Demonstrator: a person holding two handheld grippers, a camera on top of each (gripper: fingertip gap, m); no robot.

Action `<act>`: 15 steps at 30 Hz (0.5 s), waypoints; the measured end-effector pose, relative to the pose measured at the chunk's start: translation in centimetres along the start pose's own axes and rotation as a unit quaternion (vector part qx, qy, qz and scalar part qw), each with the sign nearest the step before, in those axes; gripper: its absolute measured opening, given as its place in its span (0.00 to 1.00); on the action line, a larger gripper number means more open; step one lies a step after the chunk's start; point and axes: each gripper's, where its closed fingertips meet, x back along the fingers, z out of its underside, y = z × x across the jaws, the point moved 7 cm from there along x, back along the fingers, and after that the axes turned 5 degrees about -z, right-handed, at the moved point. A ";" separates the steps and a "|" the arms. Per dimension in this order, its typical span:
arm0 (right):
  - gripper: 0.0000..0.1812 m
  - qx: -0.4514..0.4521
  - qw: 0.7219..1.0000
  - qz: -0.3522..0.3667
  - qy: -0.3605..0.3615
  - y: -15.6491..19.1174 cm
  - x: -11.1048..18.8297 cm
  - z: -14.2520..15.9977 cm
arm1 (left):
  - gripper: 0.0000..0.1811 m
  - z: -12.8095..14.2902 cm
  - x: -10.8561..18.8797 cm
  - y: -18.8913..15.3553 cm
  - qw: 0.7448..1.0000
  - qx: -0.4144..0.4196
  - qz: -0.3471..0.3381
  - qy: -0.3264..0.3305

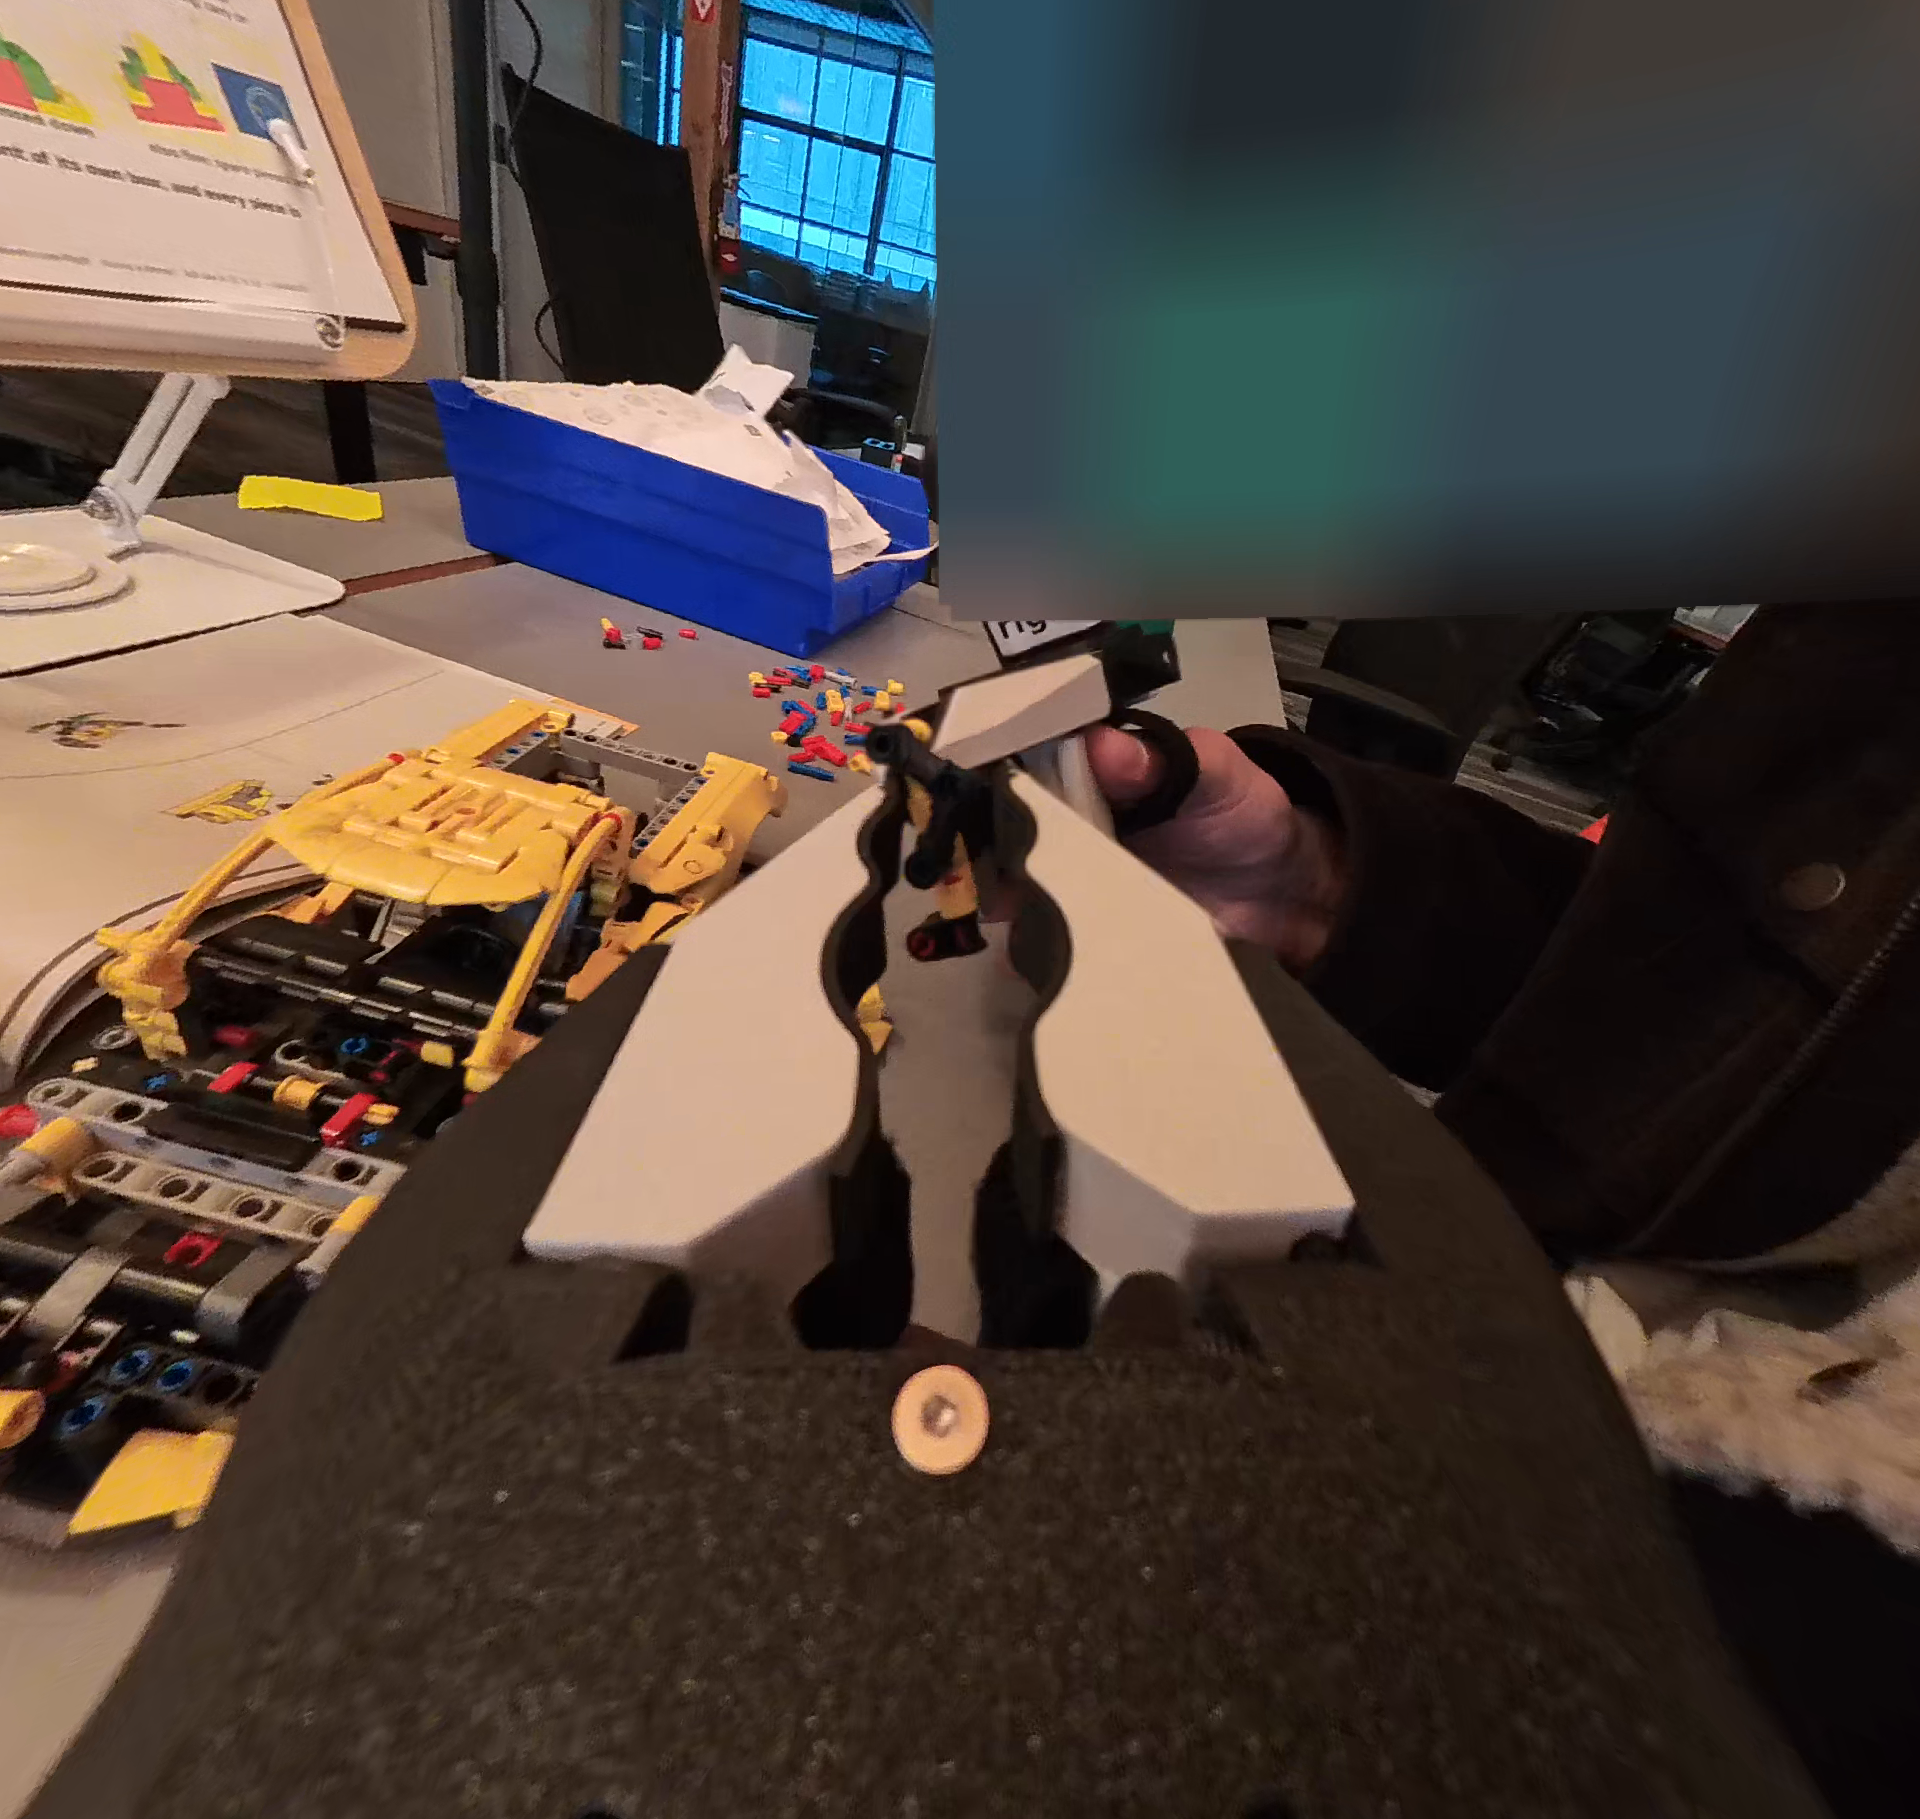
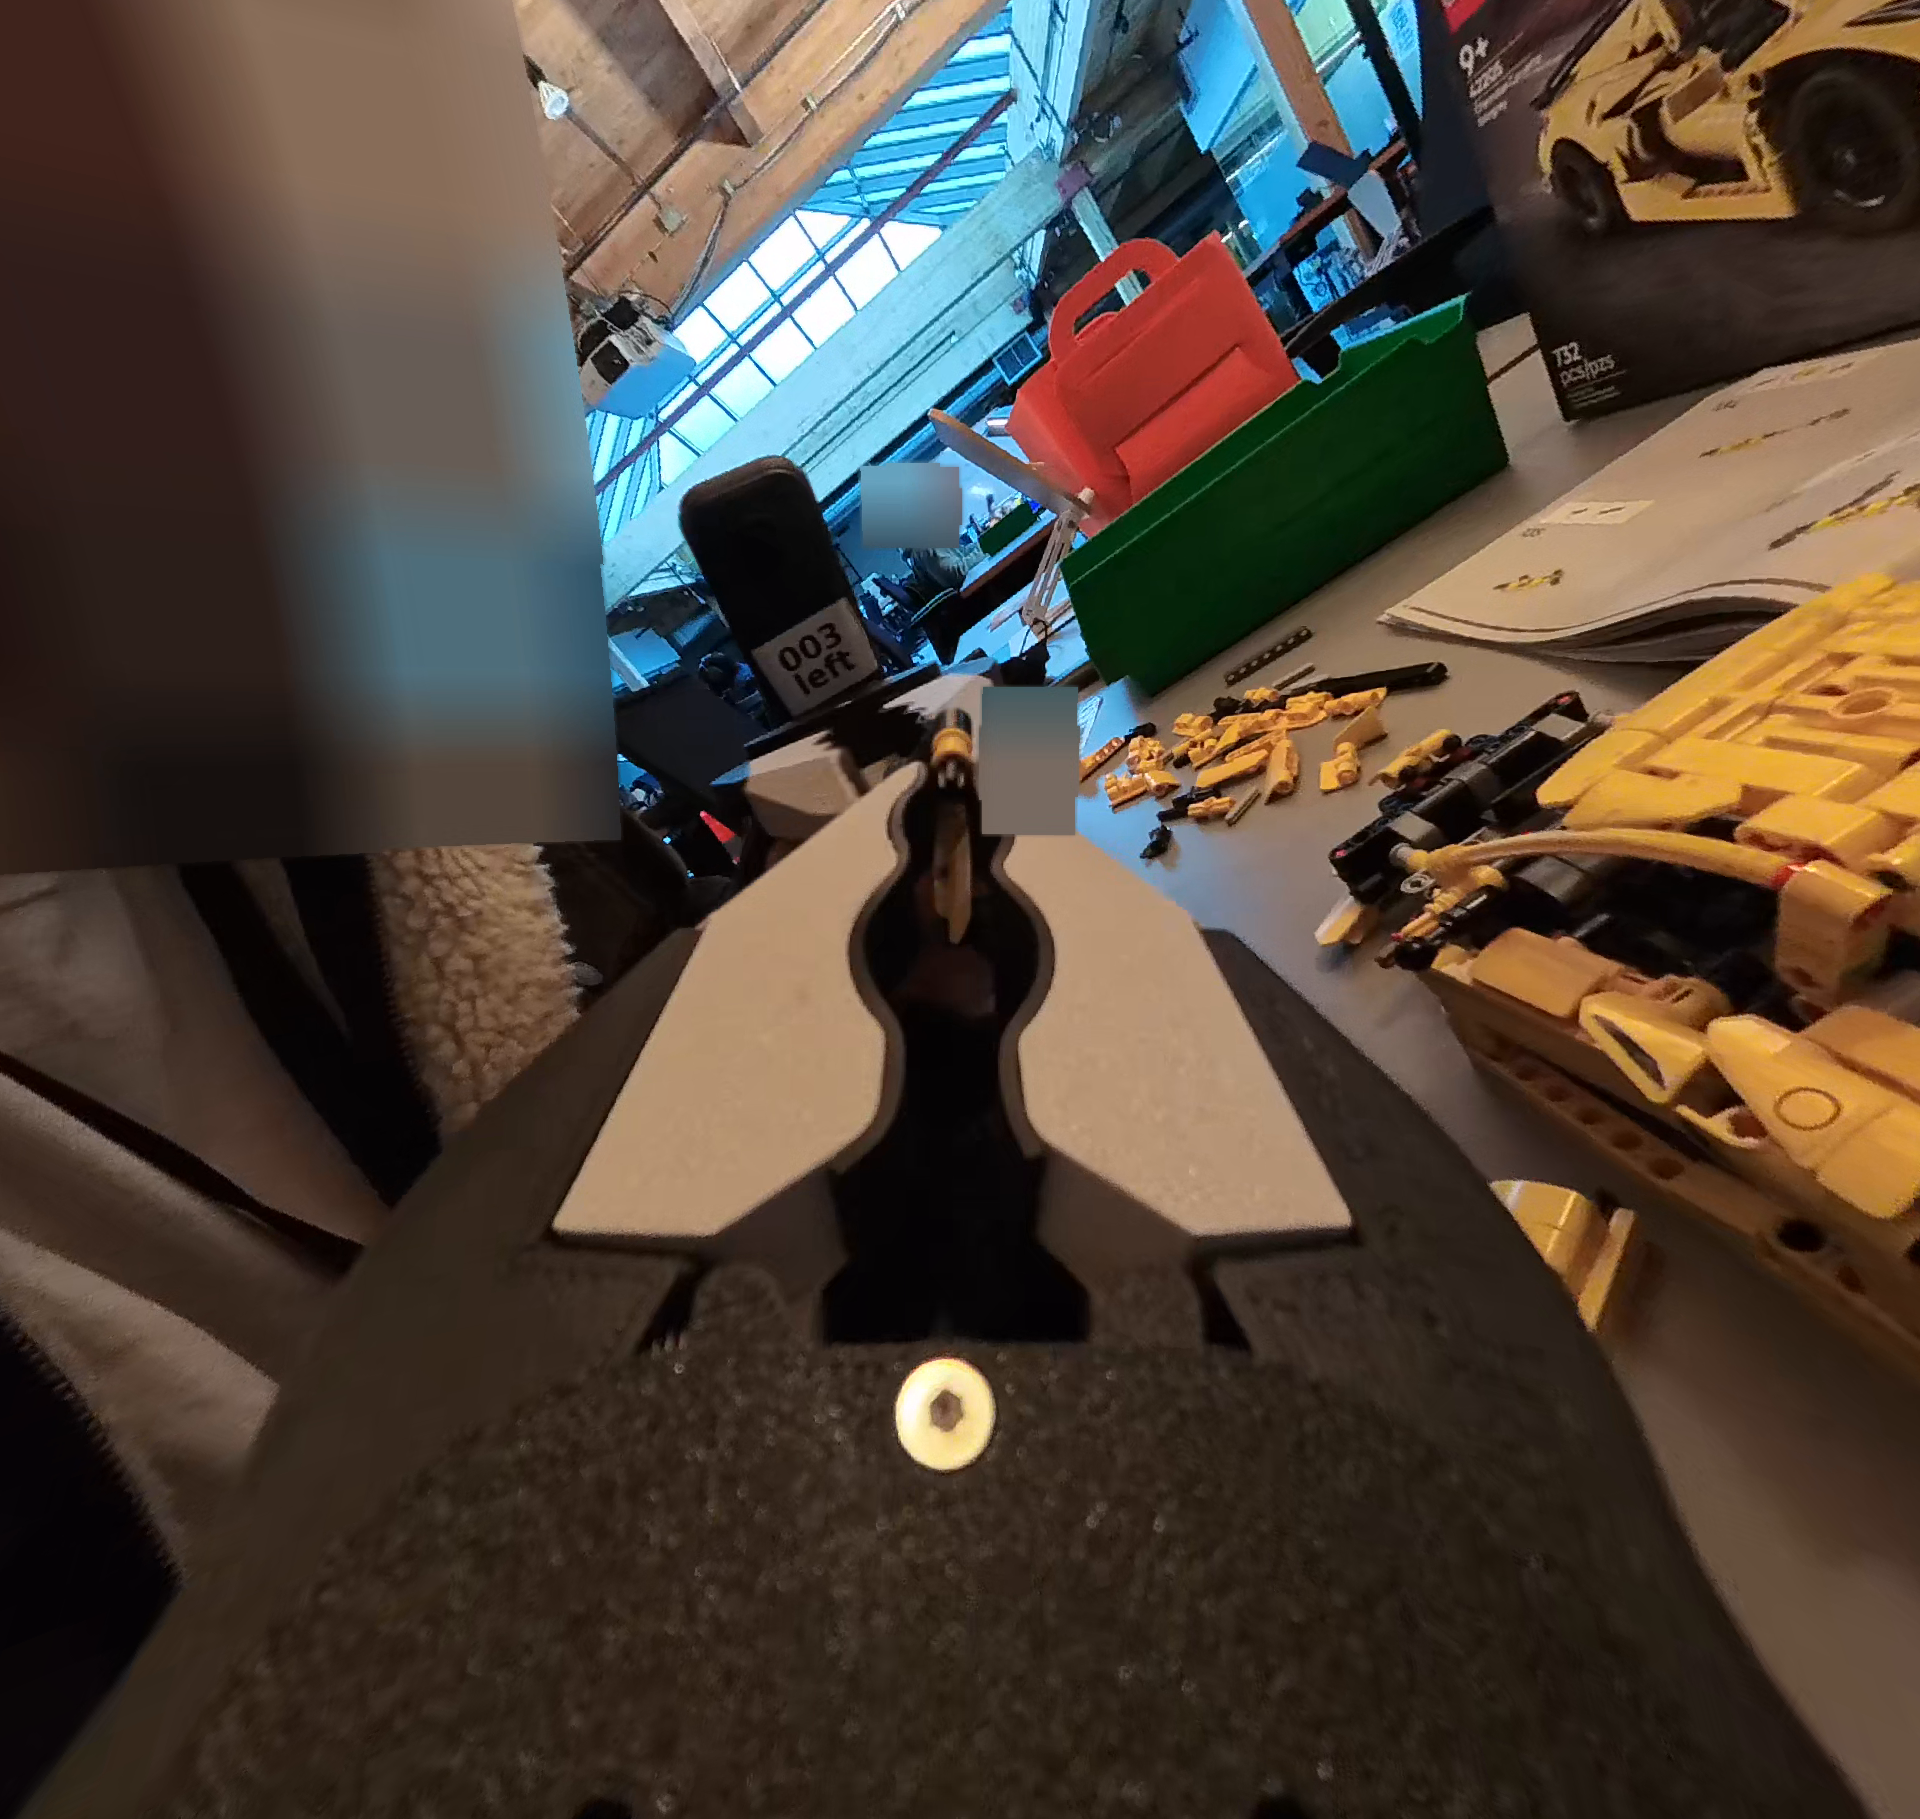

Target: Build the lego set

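Both grippers raised above the bench, tip to tip. Left gripper: jaws clenched on a small black-and-yellow sub-assembly, held in the air. Right gripper: jaws closed on what looks like the same sub-assembly from the opposite side; contact partly hidden. Part-built yellow car lies on the bench to the left, on the open instruction booklet. Loose red, blue and yellow pins scattered near the blue bin; green bin beyond yellow loose parts.
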 end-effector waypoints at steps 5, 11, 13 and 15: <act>0.02 -0.007 1.000 0.005 0.001 -0.1 0.1 0.1 | 0.06 0.1 0.0 0.0 1.000 -0.007 0.001 0.005; 0.02 -0.011 1.000 0.005 0.002 -0.2 0.1 0.2 | 0.06 0.2 0.0 0.0 1.000 -0.014 0.001 0.008; 0.02 -0.013 1.000 0.003 0.002 -0.2 0.0 0.2 | 0.06 0.2 0.0 0.0 1.000 -0.016 0.000 0.008; 0.02 -0.014 1.000 0.003 0.002 -0.2 0.0 0.2 | 0.06 0.2 0.0 0.0 1.000 -0.019 0.000 0.008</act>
